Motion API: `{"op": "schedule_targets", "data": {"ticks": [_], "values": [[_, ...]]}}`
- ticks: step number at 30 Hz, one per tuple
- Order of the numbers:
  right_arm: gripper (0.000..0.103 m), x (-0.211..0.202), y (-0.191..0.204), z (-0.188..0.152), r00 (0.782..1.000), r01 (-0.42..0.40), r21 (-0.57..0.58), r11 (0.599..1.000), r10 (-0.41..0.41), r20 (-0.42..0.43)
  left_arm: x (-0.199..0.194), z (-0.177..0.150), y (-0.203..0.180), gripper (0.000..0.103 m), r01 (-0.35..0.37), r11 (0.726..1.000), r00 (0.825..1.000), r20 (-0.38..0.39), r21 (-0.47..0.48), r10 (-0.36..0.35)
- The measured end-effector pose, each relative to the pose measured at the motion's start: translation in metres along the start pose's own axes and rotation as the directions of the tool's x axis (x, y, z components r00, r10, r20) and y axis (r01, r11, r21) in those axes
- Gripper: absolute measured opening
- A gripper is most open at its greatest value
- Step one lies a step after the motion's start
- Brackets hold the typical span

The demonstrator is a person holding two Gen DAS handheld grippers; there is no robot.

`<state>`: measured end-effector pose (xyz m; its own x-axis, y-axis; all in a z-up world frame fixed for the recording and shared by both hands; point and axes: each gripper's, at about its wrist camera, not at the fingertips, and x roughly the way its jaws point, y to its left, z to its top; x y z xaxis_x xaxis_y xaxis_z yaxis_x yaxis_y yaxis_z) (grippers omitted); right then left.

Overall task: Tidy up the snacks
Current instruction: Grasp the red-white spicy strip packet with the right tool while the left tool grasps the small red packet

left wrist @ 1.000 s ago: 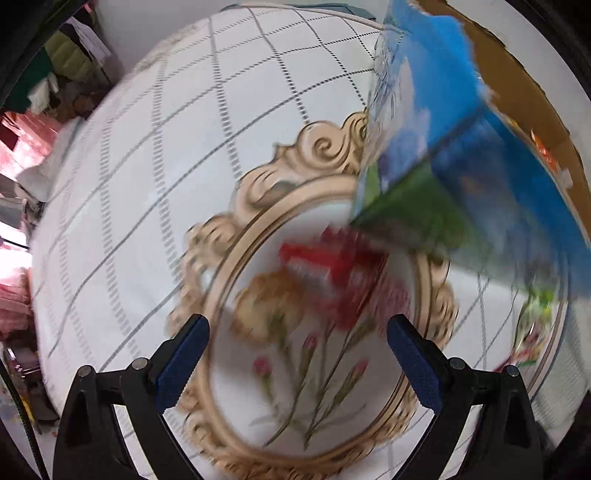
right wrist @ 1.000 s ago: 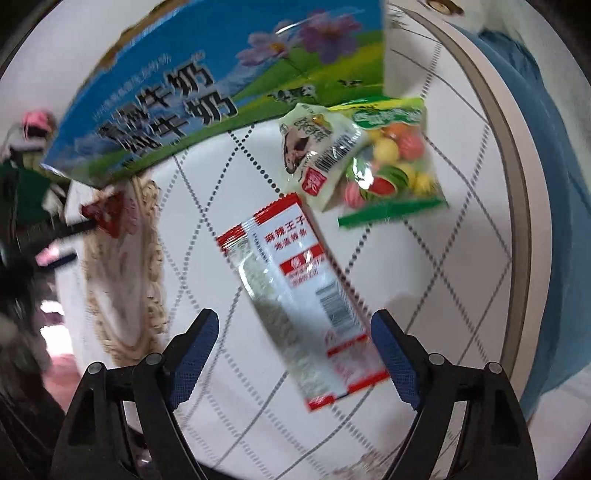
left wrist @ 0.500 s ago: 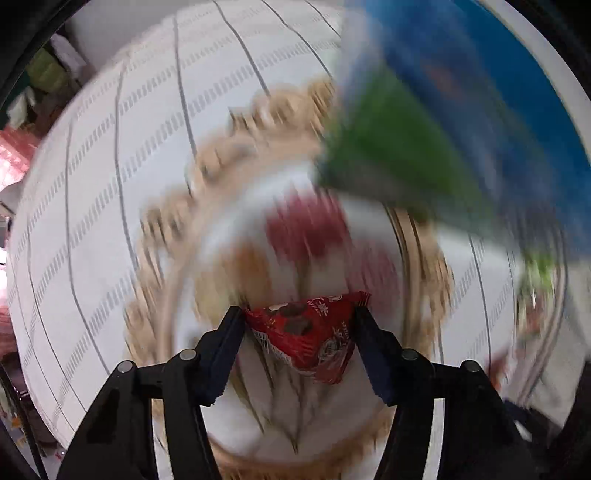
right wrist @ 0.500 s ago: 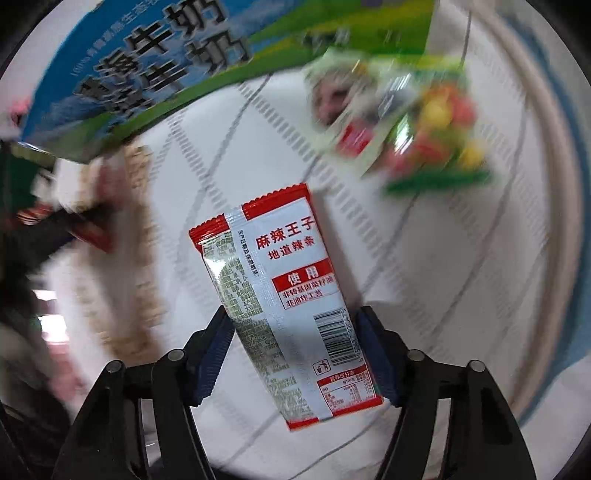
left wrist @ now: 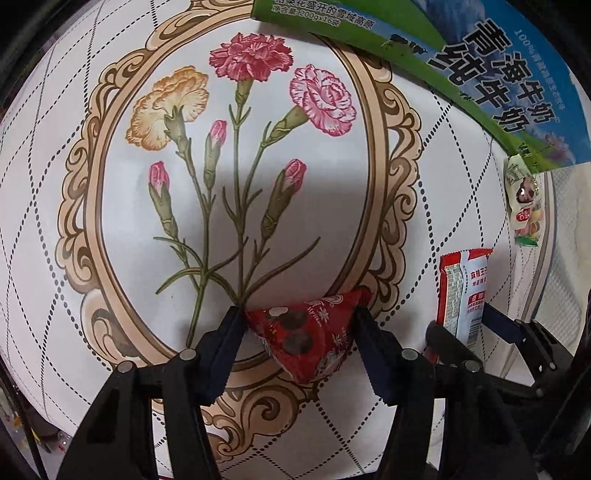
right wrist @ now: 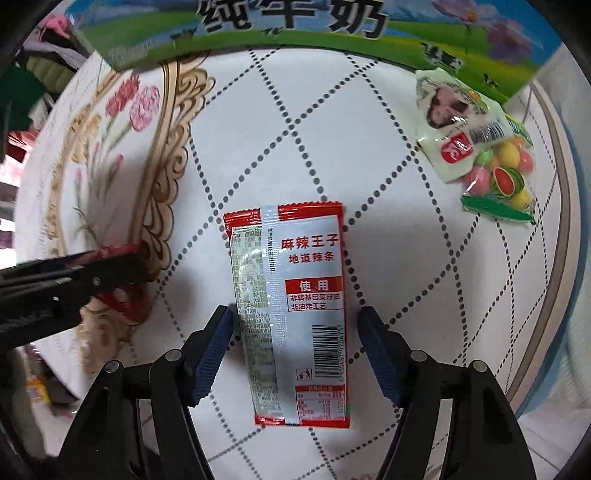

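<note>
While both hands are working toward the blue-and-green milk carton [right wrist: 295, 33], the left gripper [left wrist: 299, 332] is pinching a red triangular snack pouch [left wrist: 310, 336] below it, and the right gripper [right wrist: 295, 332], jaws opening, is straddling a red-and-silver spicy-strip sachet [right wrist: 291, 302] for lifting.

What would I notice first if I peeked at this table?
Probably the big painted carnations in a gold frame on the tablecloth, with the left gripper pinching a red triangular snack packet at the frame's lower edge. Next, the red-and-silver spicy strip packet lying flat between the right gripper fingers, jaws opening.
</note>
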<state>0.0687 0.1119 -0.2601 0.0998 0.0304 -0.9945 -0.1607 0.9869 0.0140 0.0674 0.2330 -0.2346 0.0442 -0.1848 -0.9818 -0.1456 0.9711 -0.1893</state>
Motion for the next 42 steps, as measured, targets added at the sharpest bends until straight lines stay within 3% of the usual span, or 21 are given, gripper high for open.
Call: {"op": "schedule_targets", "data": {"ticks": [3, 8, 11, 15, 18, 20, 22, 26, 34, 42], "values": [[0.072, 0.005, 0.007, -0.002, 1.000, 0.004, 0.024, 1.000, -0.005, 0.027, 0.007, 0.027, -0.007, 0.058, -0.016, 1.000, 1.000, 0.002, 0.004, 0.016], [0.061, -0.001, -0.015, -0.003, 0.995, -0.088, 0.155, 0.984, 0.079, 0.064, 0.005, 0.028, -0.020, 0.058, -0.039, 0.999, 0.999, 0.007, 0.011, 0.039], [0.059, -0.002, -0.023, -0.006, 0.991, -0.121, 0.189, 0.975, 0.110, 0.072, 0.005, 0.031, -0.017, 0.058, -0.044, 0.999, 0.999, 0.008, 0.015, 0.044], [0.068, -0.006, -0.019, -0.008, 0.996, -0.082, 0.113, 0.990, 0.078, 0.047, 0.000, 0.028, -0.018, 0.058, -0.052, 0.998, 0.999, 0.011, 0.025, 0.052], [0.071, 0.003, 0.006, -0.010, 0.999, 0.027, -0.002, 1.000, -0.027, 0.030, 0.000, 0.028, -0.024, 0.058, -0.068, 0.997, 0.998, 0.014, 0.038, 0.068], [0.067, 0.005, 0.010, -0.013, 0.997, 0.054, -0.019, 0.998, -0.053, 0.049, 0.000, 0.027, -0.028, 0.058, -0.077, 0.996, 0.997, 0.015, 0.047, 0.076], [0.057, 0.003, 0.020, -0.016, 0.996, 0.054, -0.025, 0.998, -0.052, 0.077, -0.003, 0.026, -0.033, 0.058, -0.080, 0.995, 0.997, 0.021, 0.058, 0.079], [0.053, -0.017, 0.016, -0.021, 0.995, -0.014, -0.003, 1.000, 0.014, 0.098, -0.016, 0.022, -0.044, 0.058, -0.082, 0.993, 0.996, 0.041, 0.086, 0.079], [0.051, -0.077, -0.018, -0.027, 0.976, -0.152, 0.049, 0.987, 0.142, 0.166, -0.063, 0.031, -0.073, 0.056, -0.018, 0.992, 0.995, 0.102, 0.123, 0.006], [0.051, -0.156, -0.049, 0.005, 0.928, -0.226, 0.069, 0.972, 0.193, 0.319, -0.128, 0.066, -0.108, 0.055, 0.087, 0.982, 0.976, 0.185, 0.167, -0.118]]}}
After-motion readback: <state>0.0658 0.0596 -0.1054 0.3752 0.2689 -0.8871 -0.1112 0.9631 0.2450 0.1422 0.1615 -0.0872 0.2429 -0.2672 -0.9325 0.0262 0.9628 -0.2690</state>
